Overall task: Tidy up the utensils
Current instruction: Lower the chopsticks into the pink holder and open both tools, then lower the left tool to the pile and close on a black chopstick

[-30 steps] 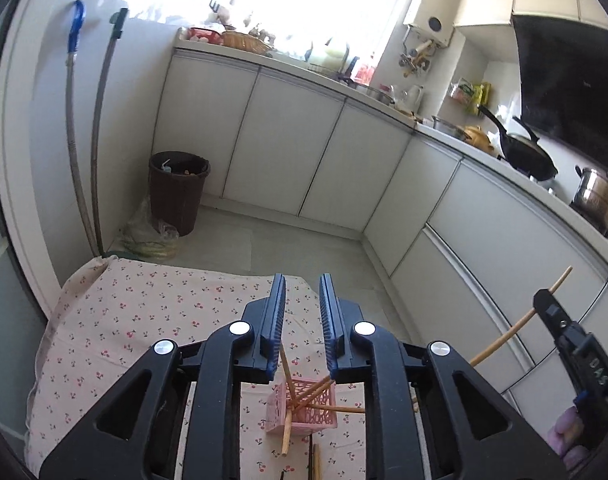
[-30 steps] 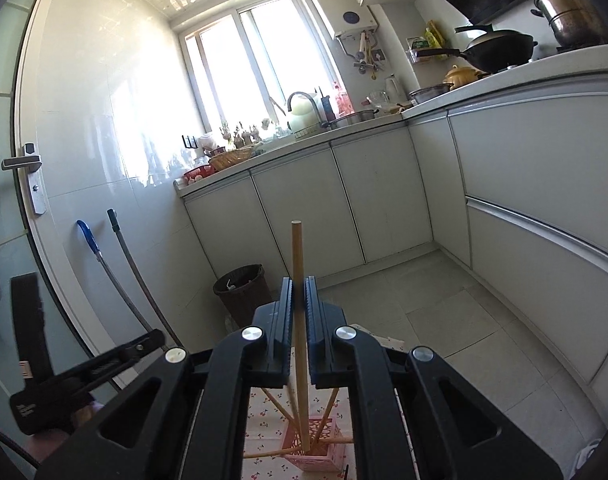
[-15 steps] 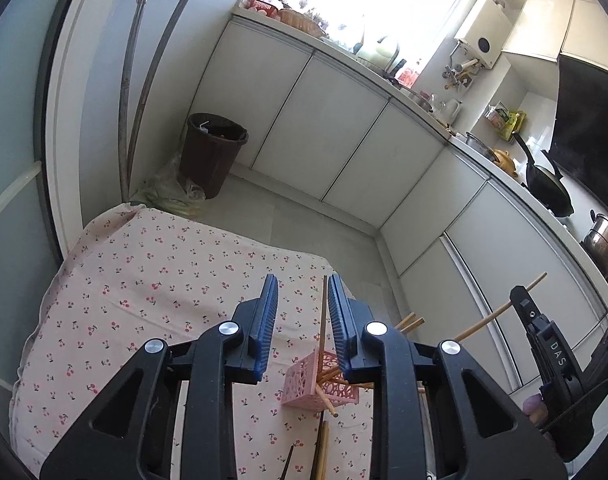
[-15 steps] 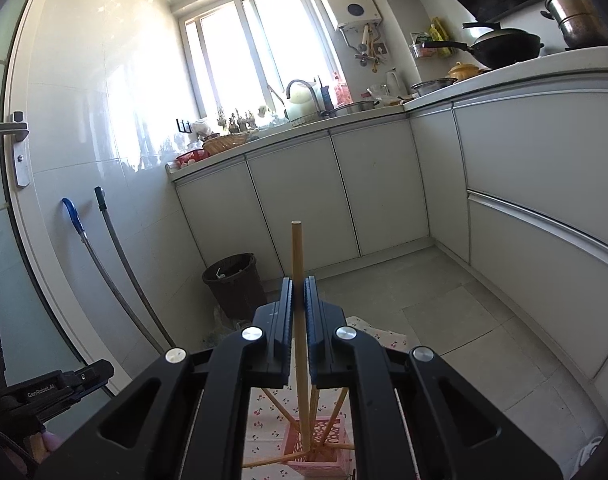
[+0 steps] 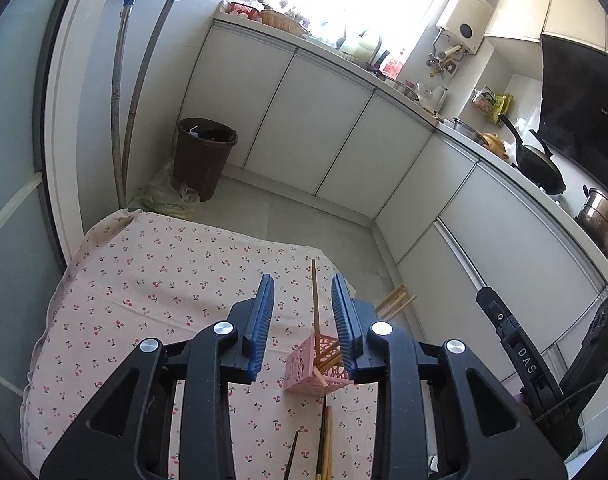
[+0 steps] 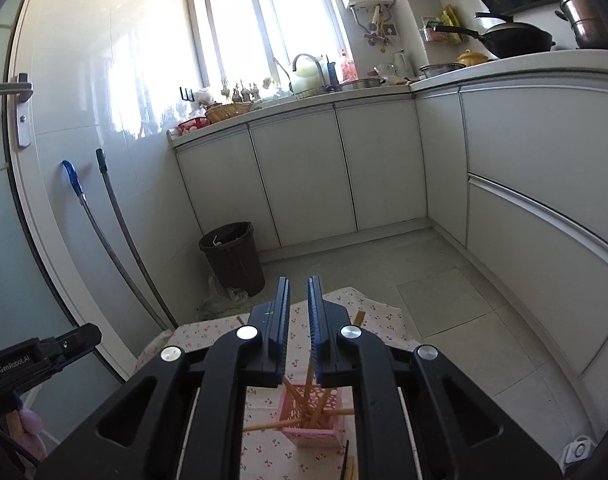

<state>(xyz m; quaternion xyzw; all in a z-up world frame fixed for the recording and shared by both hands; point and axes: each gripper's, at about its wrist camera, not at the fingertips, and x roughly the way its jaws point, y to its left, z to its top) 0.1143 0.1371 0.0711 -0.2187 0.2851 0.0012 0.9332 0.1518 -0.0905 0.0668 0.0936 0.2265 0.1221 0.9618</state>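
A pink slotted basket (image 5: 304, 376) stands on the cherry-print tablecloth (image 5: 144, 280) with several wooden chopsticks leaning in it. One thin chopstick (image 5: 314, 300) rises from it and shows in the gap of my left gripper (image 5: 300, 280). The left jaws are opening and the pads do not touch it. In the right wrist view the basket (image 6: 316, 432) sits just below my right gripper (image 6: 298, 280), whose jaws are opening with nothing between them. The right gripper (image 5: 516, 356) shows at the right of the left wrist view, and the left gripper (image 6: 44, 356) at the left of the right wrist view.
Loose chopsticks (image 5: 324, 440) lie on the cloth in front of the basket. Beyond the table's far edge are floor tiles, a brown bin (image 5: 204, 156), two mop handles (image 5: 122, 120) against the wall, and white cabinets (image 6: 304, 184).
The right gripper has let go of the upright chopstick, which dropped into the basket, and its jaws have parted. The left jaws have widened. Both grippers have sunk toward the basket.
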